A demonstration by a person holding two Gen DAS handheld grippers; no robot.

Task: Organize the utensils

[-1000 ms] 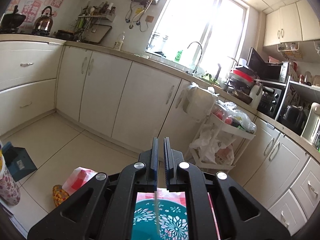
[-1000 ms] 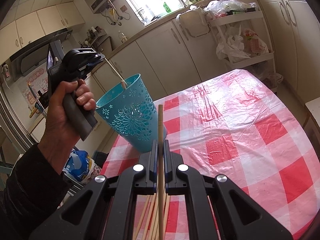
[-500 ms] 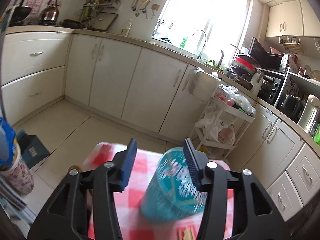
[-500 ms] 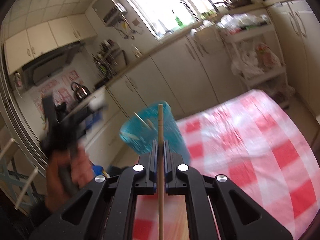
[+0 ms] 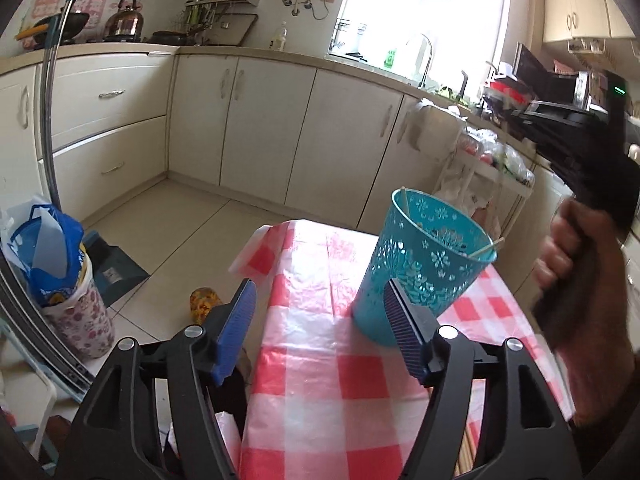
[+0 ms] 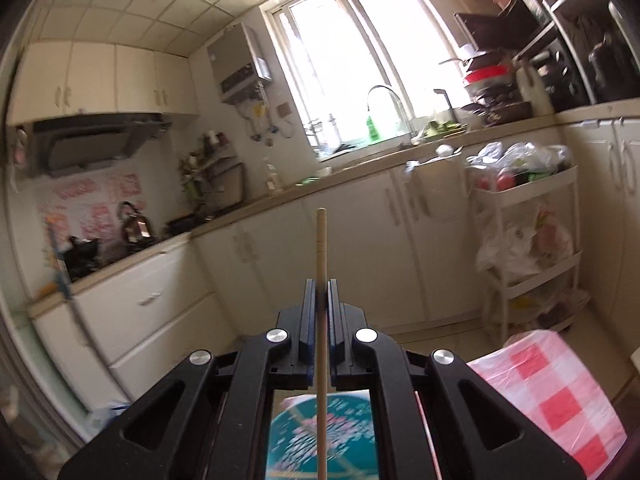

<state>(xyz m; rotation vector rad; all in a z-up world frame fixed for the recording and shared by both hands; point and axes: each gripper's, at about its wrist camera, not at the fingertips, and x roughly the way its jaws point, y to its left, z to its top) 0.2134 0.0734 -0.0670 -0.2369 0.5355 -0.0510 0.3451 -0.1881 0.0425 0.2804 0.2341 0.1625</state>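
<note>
A teal perforated cup stands on the red-and-white checked tablecloth, with chopstick ends sticking out over its rim. My left gripper is open and empty, low over the cloth just in front of the cup. My right gripper is shut on a wooden chopstick that stands upright between the jaws. It is held above the cup, which shows blurred under the fingers. The right hand and its handle show at the right of the left wrist view.
Kitchen cabinets and a counter with a sink run behind the table. A white cart with bags stands at the right. A floral bin with blue bags stands on the floor at the left. More chopsticks lie on the cloth.
My left gripper opened, letting go of a chopstick into the cup, and drew back and down. My right gripper rose with its chopstick and moved over the cup.
</note>
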